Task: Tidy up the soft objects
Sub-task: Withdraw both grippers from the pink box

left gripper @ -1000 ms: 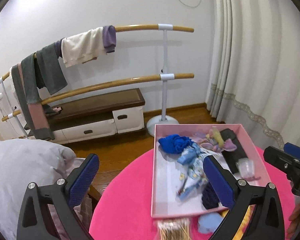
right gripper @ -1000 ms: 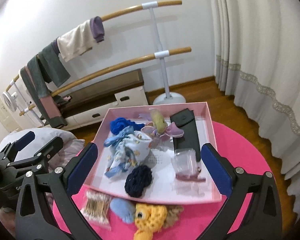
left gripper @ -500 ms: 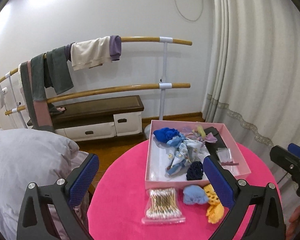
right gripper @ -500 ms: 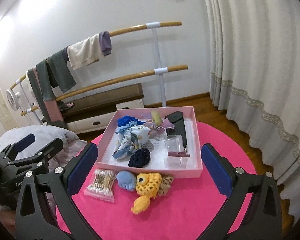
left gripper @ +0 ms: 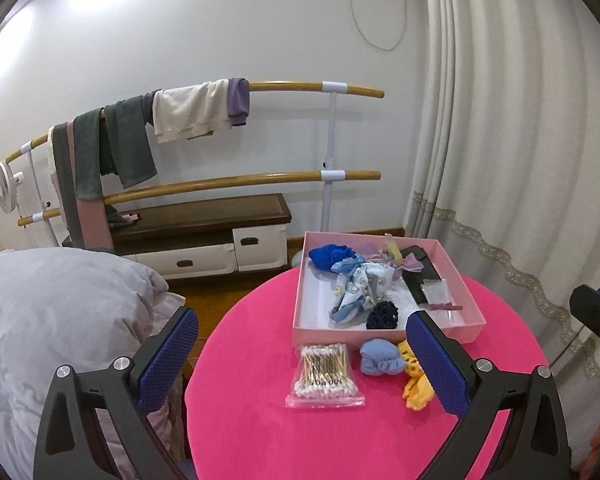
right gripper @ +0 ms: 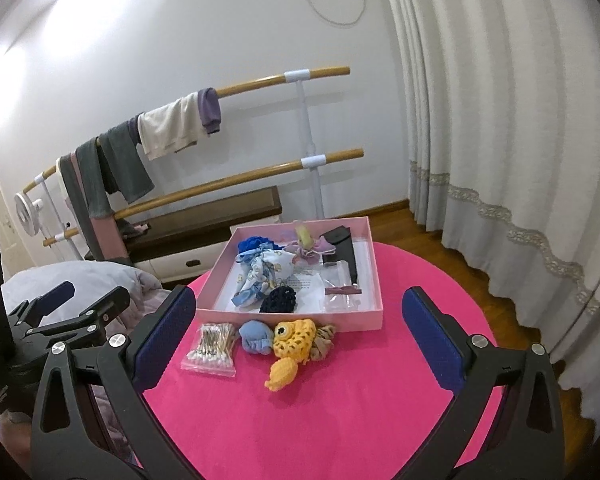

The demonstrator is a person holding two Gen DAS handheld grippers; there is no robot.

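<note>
A pink box [right gripper: 288, 314] [left gripper: 300, 292] on the round pink table [right gripper: 340, 400] [left gripper: 252, 400] holds soft things: a blue cloth [right gripper: 250, 244], a patterned bundle [right gripper: 260, 276], a dark scrunchie [right gripper: 279, 300] [left gripper: 382, 316], a black pouch [right gripper: 342, 248]. In front of the box lie a light blue scrunchie [right gripper: 256, 336] [left gripper: 380, 356], a yellow crochet fish [right gripper: 290, 346] [left gripper: 416, 384] and a bag of cotton swabs [right gripper: 212, 346] [left gripper: 324, 376]. My left gripper [left gripper: 300, 364] and right gripper [right gripper: 296, 336] are both open, empty, held above the table's near side.
A grey duvet [left gripper: 52, 312] lies left of the table. A two-bar wooden rail [left gripper: 260, 180] with hanging towels and a low cabinet [left gripper: 204, 236] stand against the far wall. Curtains [right gripper: 500, 120] hang on the right. The left gripper shows in the right wrist view [right gripper: 60, 312].
Both grippers have pulled back and up from the box. The swabs, blue scrunchie and yellow fish in front of the box have come fully into view. Nothing was taken hold of.
</note>
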